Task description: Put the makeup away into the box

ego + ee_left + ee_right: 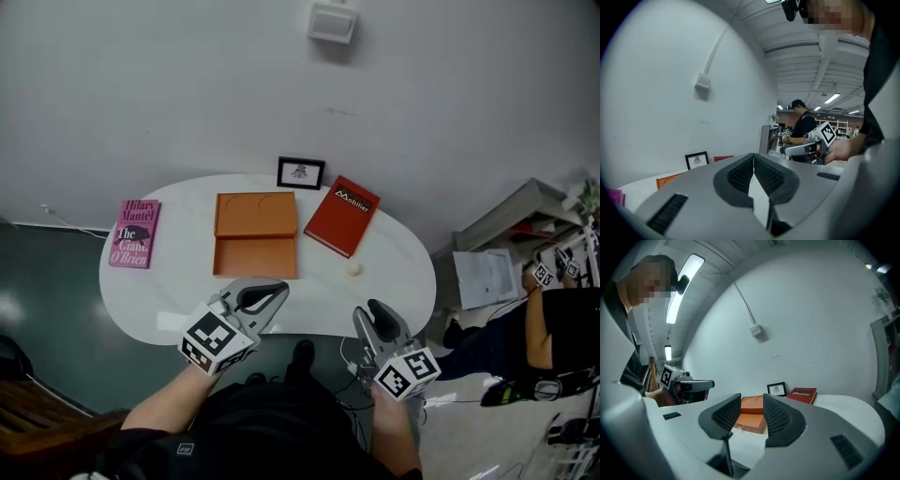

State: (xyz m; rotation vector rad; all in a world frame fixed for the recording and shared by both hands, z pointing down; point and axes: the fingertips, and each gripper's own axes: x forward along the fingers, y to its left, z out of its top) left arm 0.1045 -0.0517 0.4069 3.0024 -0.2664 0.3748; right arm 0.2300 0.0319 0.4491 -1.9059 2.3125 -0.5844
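Left hand-held gripper (275, 291) pressed together, right hand-held gripper (376, 309) spread; shallow orange box (255, 246), perhaps open.

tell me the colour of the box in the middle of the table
Orange. The box shows best in the head view.

The box (255, 234) was orange and the table (403, 281) white. One book (134, 232) was pink, the other book (341, 216) red with white lettering. The picture (301, 172) had a black frame. A small round item (353, 269) was cream. The grey left gripper (276, 290) and right gripper (375, 307) bore black-and-white square markers.
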